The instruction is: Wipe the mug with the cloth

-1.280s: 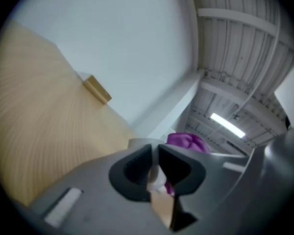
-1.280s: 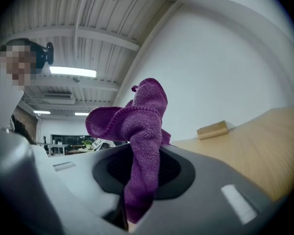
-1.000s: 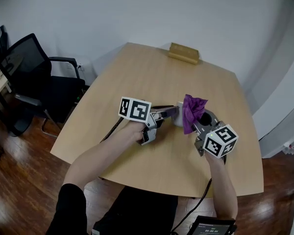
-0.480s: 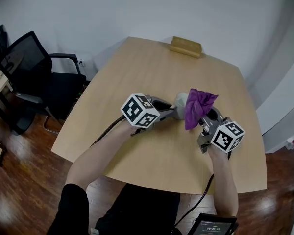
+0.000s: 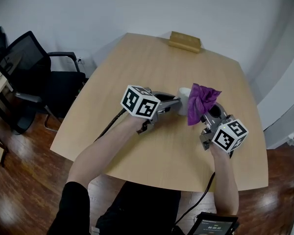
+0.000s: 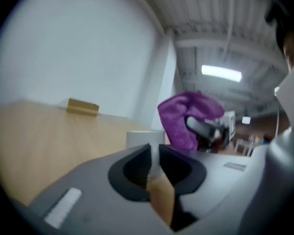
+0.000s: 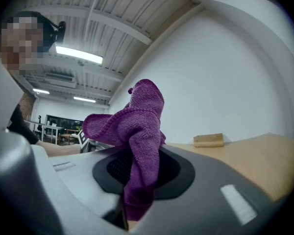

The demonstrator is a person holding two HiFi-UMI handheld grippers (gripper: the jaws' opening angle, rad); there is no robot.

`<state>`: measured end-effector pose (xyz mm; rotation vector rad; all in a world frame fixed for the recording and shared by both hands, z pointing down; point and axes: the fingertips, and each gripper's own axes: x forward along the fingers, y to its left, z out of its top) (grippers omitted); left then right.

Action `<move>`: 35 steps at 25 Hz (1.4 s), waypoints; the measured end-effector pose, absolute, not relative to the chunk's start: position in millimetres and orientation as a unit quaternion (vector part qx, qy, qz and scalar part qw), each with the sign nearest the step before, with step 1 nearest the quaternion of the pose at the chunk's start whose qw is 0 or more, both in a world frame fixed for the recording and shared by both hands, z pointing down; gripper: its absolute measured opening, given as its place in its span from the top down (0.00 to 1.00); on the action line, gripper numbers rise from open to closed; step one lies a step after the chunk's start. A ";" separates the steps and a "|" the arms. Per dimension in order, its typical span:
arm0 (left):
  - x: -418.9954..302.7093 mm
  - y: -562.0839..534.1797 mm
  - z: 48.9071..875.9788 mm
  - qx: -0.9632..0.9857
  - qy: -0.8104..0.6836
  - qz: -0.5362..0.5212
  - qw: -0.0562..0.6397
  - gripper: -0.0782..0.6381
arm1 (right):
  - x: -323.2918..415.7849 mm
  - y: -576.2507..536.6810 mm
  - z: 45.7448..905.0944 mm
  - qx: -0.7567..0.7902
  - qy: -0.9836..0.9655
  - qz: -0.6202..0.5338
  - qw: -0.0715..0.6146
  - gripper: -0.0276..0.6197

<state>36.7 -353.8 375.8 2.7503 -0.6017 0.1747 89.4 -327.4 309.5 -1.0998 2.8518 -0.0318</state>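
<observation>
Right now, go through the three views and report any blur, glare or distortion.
Head view: sharp and evenly lit, the table edges bowed by the wide lens. Left gripper view: soft all over, the mug and cloth fuzzy, a ceiling light blown out, dark corners. Right gripper view: the cloth crisp up close, heavy fisheye bending, a mosaic patch at upper left.
</observation>
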 end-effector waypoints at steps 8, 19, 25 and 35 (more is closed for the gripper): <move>37.9 -333.5 347.2 0.925 -0.139 -0.113 0.334 0.79 | 67.9 -315.0 296.3 -0.392 0.913 0.111 -0.009 0.84; 25.2 -333.9 310.4 0.933 -0.138 -0.195 0.270 0.79 | 40.7 -312.1 346.6 -0.340 0.938 0.012 -0.072 0.84; 20.7 -334.8 315.3 0.938 -0.149 -0.186 0.252 0.80 | 67.7 -305.4 308.0 -0.342 0.940 -0.004 0.016 0.84; 30.7 -309.2 291.3 0.951 -0.103 -0.201 0.212 0.80 | 51.1 -306.1 303.0 -0.335 0.941 -0.006 0.049 0.85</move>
